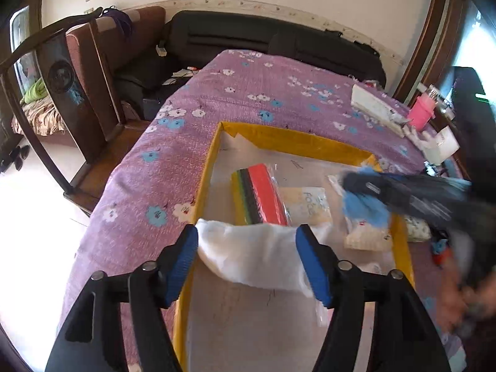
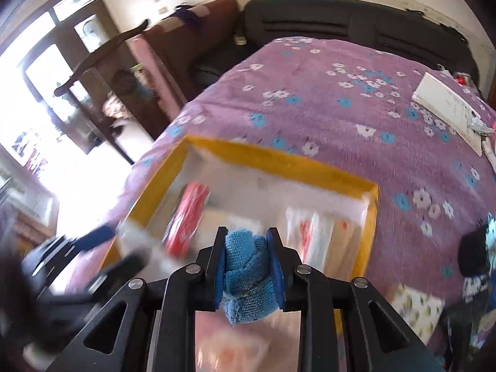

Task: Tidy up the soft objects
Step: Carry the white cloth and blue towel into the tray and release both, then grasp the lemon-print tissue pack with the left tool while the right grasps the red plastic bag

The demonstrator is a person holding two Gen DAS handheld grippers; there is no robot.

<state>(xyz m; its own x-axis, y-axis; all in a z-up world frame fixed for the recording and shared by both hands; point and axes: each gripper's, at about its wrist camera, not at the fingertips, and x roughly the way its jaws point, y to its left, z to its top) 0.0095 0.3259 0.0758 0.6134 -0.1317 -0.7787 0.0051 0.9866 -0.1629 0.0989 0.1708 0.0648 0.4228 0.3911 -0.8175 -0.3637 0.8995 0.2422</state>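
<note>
My right gripper (image 2: 247,266) fingers clamp a rolled blue cloth (image 2: 248,282) over the yellow-rimmed box (image 2: 272,158). My left gripper (image 1: 248,257) fingers spread wide, a white cloth bundle (image 1: 254,257) between them, contact unclear. Box sits on purple floral bedspread (image 1: 248,86).

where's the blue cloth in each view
Left wrist view: blue cloth at right of centre, blurred, pinched by the right gripper over the tray's right side.
Right wrist view: blue cloth at bottom centre, clamped between the blue pads.
Shared landmark: the yellow-rimmed tray on the purple floral cover.
</note>
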